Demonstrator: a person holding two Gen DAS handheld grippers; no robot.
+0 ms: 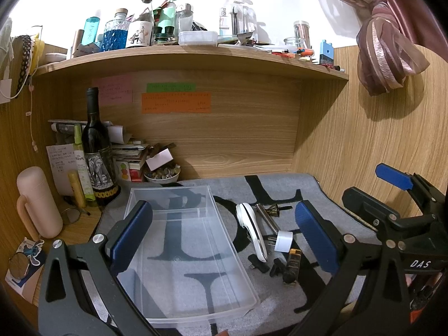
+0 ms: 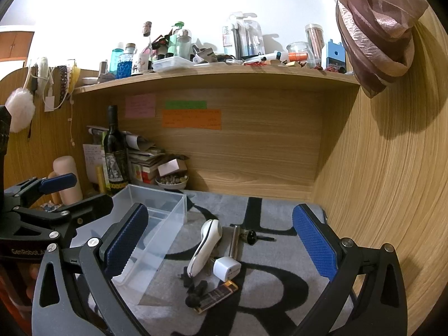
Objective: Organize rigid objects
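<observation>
A clear plastic bin (image 1: pixel 168 189) lies empty on the grey mat, left of a cluster of small objects. The cluster holds a white handheld device (image 1: pixel 253 229), a metal cylinder (image 1: pixel 267 217), a small brass bell (image 1: pixel 273 210), a white plug adapter (image 1: pixel 282 240), a black-and-gold lighter (image 1: pixel 292 268) and small black clips (image 1: pixel 275 267). My left gripper (image 1: pixel 224 235) hovers open over the bin's right half. My right gripper (image 2: pixel 221 249) is open above the white device (image 2: pixel 205 246), plug adapter (image 2: pixel 226 268) and lighter (image 2: pixel 217 296). The bin (image 2: pixel 173 210) sits to its left.
A wine bottle (image 1: pixel 96 151), a pink flask (image 1: pixel 37 201), stacked papers and a bowl of small items (image 1: pixel 162 175) crowd the back left corner. A wooden wall (image 1: pixel 364 140) closes the right side. A cluttered shelf (image 1: pixel 196 56) hangs overhead. The grey lettered mat (image 1: pixel 280 190) covers the desk.
</observation>
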